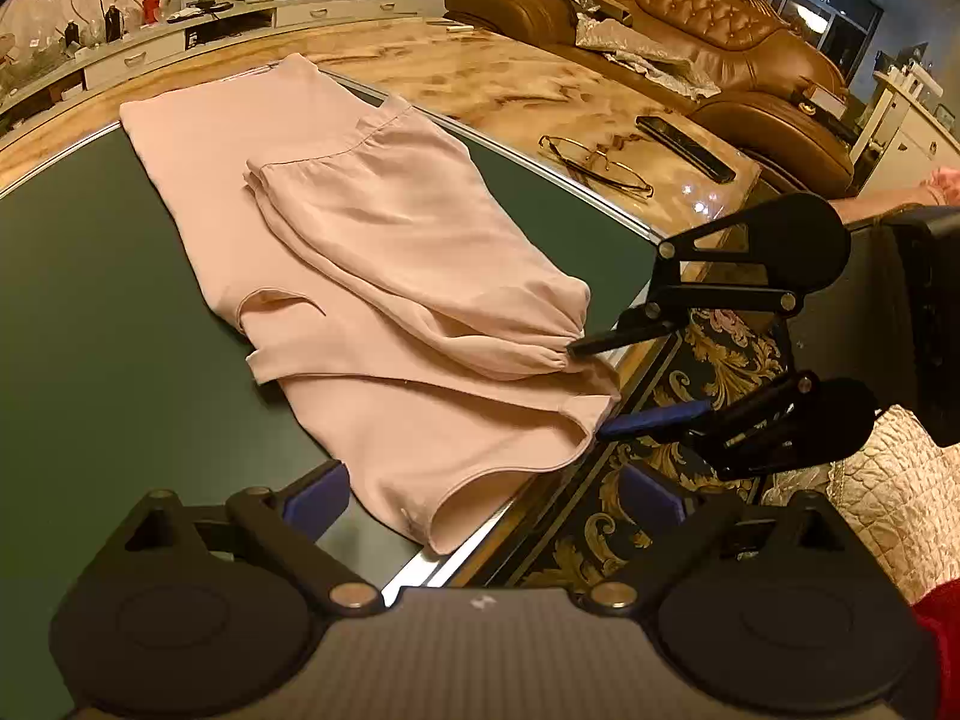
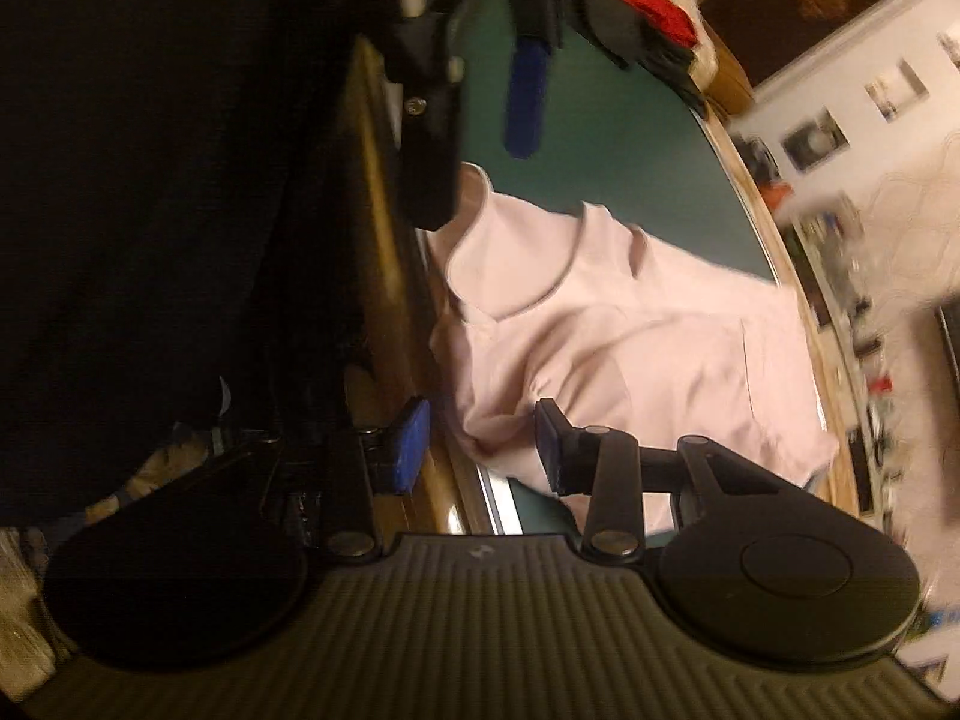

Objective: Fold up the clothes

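Note:
A pale pink top lies flat on the green table, one sleeve folded across its body. Its near corner reaches the table's metal edge. My left gripper hovers over that corner, open wide, touching no cloth. My right gripper comes in from the right at the sleeve cuff, jaws apart; its upper fingertip is at the gathered cuff. In the right wrist view the right gripper is open, with a bit of the top showing between its fingers. The left gripper hangs above the neckline.
Gold-rimmed glasses and a black phone lie on the marble surface beyond the table's right edge. A brown leather sofa stands behind. An ornate dark panel drops below the table edge. A red sleeve shows at the lower right.

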Demonstrator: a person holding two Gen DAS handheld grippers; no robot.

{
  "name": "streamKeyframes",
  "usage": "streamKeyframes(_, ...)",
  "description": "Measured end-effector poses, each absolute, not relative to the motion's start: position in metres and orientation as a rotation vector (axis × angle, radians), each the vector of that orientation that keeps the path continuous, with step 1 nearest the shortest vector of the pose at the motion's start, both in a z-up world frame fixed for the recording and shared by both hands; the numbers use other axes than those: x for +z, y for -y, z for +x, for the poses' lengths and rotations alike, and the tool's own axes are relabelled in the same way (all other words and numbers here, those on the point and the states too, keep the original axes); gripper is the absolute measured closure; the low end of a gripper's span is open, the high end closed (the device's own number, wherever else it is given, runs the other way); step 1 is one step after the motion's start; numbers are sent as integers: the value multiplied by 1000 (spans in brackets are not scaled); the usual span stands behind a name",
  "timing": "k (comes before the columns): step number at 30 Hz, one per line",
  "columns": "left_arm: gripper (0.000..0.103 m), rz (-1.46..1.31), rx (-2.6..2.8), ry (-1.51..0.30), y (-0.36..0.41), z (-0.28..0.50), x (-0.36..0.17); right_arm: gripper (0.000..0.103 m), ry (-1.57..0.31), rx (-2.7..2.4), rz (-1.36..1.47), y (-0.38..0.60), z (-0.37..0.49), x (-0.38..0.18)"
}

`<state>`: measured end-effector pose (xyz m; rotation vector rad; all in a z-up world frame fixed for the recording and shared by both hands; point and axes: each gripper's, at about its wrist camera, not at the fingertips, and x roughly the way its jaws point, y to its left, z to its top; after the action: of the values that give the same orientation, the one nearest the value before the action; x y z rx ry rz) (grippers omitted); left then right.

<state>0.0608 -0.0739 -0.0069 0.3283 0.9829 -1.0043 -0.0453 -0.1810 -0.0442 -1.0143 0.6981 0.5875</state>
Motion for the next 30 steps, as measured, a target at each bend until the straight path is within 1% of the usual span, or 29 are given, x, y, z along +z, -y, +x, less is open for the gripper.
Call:
streamKeyframes(3, 4, 355, -1009, -978, 78, 62, -8, 60, -674, 593, -1026, 180, -39, -45)
streamKeyframes(4, 4, 363, -1017, -975, 80, 62, -8, 64, -683, 605, -1000, 181, -34, -43)
streamKeyframes(5, 4, 371, -1025, -972, 82, 62, -8, 81, -707, 636, -958, 184, -29, -38)
streamKeyframes(6, 4, 380, -1032, -967, 84, 62, -9, 92, -734, 663, -916, 186, -23, -34)
streamKeyframes(8, 4, 406, -1039, -947, 90, 62, -9, 95, -781, 680, -854, 190, -11, -25)
streamKeyframes(11, 4, 455, -1021, -905, 101, 62, -12, 97, -811, 684, -734, 200, 13, -8)
streamKeyframes(13, 6, 468, -1018, -891, 107, 65, -15, 97, -830, 687, -646, 209, 30, 4)
streamKeyframes(14, 10, 465, -1016, -891, 109, 68, -17, 97, -834, 684, -605, 215, 39, 10)
streamKeyframes(16, 19, 448, -1012, -894, 111, 75, -20, 97, -836, 679, -539, 225, 54, 22)
streamKeyframes(17, 26, 435, -1007, -896, 110, 79, -21, 97, -836, 678, -510, 230, 60, 28)
streamKeyframes(18, 44, 419, -1005, -900, 109, 84, -22, 97, -837, 675, -483, 235, 67, 33)
streamKeyframes(19, 58, 404, -1004, -905, 108, 88, -23, 97, -838, 672, -465, 240, 72, 36)
streamKeyframes(20, 80, 389, -1002, -911, 108, 93, -24, 97, -836, 665, -455, 243, 76, 39)
streamKeyframes(22, 87, 386, -981, -909, 107, 101, -26, 97, -833, 645, -423, 251, 82, 41)
streamKeyframes(23, 92, 385, -973, -910, 107, 104, -28, 93, -835, 633, -400, 255, 82, 41)
streamKeyframes(24, 93, 370, -982, -920, 107, 107, -28, 81, -833, 610, -383, 258, 83, 41)
streamKeyframes(25, 93, 359, -987, -918, 106, 108, -28, 73, -825, 576, -368, 261, 84, 38)
streamKeyframes(26, 94, 353, -993, -915, 106, 108, -27, 60, -814, 548, -357, 264, 83, 35)
streamKeyframes(27, 94, 346, -999, -915, 105, 109, -27, 54, -807, 530, -349, 267, 80, 31)
streamKeyframes(28, 94, 341, -1000, -914, 105, 109, -26, 53, -807, 518, -341, 269, 75, 28)
streamKeyframes(30, 94, 320, -1006, -914, 102, 110, -24, 45, -827, 511, -314, 272, 63, 22)
